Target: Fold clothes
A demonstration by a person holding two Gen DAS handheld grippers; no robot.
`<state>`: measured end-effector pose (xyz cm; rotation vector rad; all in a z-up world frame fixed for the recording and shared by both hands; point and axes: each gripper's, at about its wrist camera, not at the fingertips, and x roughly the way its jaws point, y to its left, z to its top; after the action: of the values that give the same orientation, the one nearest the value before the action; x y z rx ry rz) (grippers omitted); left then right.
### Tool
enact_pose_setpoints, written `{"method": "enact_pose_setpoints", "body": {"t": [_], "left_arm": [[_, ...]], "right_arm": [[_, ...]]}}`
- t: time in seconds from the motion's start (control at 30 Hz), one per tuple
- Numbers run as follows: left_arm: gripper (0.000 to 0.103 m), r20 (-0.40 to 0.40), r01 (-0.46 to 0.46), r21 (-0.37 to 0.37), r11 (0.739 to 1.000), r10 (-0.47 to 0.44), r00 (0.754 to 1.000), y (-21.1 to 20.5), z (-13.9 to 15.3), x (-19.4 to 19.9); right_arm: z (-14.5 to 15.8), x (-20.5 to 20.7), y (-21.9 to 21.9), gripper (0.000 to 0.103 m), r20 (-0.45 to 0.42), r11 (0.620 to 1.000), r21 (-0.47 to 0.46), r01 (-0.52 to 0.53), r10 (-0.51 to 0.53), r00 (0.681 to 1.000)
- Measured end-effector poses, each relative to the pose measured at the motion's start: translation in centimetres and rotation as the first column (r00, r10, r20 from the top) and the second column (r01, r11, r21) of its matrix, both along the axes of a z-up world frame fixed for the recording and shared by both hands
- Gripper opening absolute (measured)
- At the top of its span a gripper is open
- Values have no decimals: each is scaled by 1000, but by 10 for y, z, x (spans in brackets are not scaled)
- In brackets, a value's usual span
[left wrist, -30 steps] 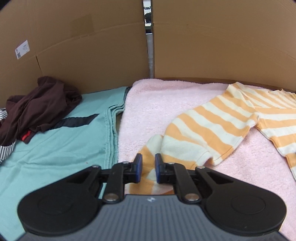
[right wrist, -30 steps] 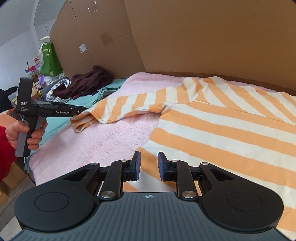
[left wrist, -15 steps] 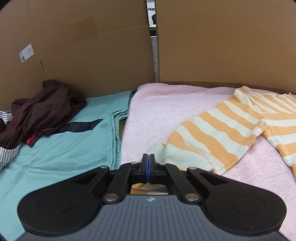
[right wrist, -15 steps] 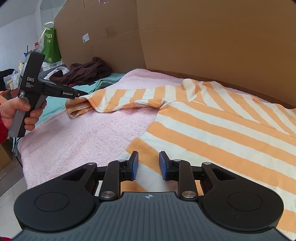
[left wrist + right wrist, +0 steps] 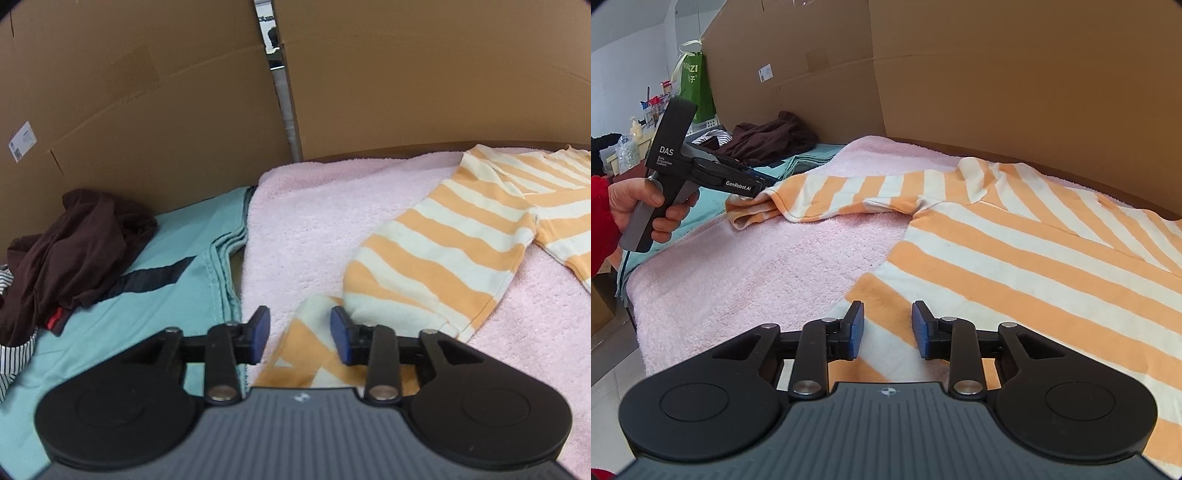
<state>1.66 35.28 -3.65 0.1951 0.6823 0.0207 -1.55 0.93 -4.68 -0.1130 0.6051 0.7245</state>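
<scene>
My left gripper [image 5: 299, 334] just reopened after pinching the sleeve cuff [image 5: 310, 347] of the orange-and-cream striped knit top [image 5: 1015, 258], spread on the pink terry towel [image 5: 775, 266]. Right gripper [image 5: 888, 328] open over the hem. Sleeve looks released.

The left wrist view looks forward and down from close above the cuff of the striped top [image 5: 436, 258], toward the cardboard wall [image 5: 147, 110]. The right wrist view sits low over the top's hem [image 5: 1015, 258], facing left along the pink towel [image 5: 757, 266] (it catches the left gripper [image 5: 764, 182] itself). Both share the sleeve, the towel and the brown garment [image 5: 74, 243].
</scene>
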Motion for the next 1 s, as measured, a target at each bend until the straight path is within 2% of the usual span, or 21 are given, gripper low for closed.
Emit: {"method": "enact_pose_setpoints", "body": {"t": [0.1,0.13,0.23,0.3,0.37,0.43,0.5,0.53,0.63,0.7,0.77,0.9,1.0], "left_arm": [[36,-2,3,-48,999,-3,1000,5,0,0],[29,-5,2,-66,998,-2,1000,7,0,1],[10,1,4,-41,999,-4,1000,-5,-1,-2],[8,24,-5,15,1000,5,1000,-16,-5,-7],[8,47,-42,24,999,41,998,-17,-5,-11],[8,72,-133,16,991,131,989,-8,-1,-12],[8,114,-249,3,968,247,962,8,10,-16],[8,146,-311,0,950,308,940,17,17,-20],[8,233,-466,-27,884,459,857,37,38,-38],[8,244,-537,-43,842,530,812,47,43,-47],[8,226,-596,-78,799,596,770,53,39,-55],[8,162,-657,-205,725,688,708,57,20,-82],[8,128,-670,-300,679,725,677,64,15,-94]], "right_arm": [[0,0,1,32,2,1000,-4,-2,2,1000],[0,0,1,32,3,1000,-4,-3,3,1000],[1,1,0,31,-3,1000,4,-1,1,1000],[0,1,0,31,-4,1000,7,2,-2,1000],[1,0,0,30,-1,1000,3,4,-4,1000],[1,0,2,30,4,1000,-4,6,-6,1000],[1,-1,2,30,9,1000,-10,7,-7,1000],[1,-1,3,29,11,1000,-12,7,-7,1000],[1,-1,3,29,16,1000,-17,9,-9,1000],[1,-1,3,29,17,1000,-18,10,-10,1000],[1,-1,3,29,20,1000,-22,11,-10,1000],[1,-2,4,29,32,999,-33,19,-18,999],[1,-3,3,29,33,999,-35,23,-21,999]]}}
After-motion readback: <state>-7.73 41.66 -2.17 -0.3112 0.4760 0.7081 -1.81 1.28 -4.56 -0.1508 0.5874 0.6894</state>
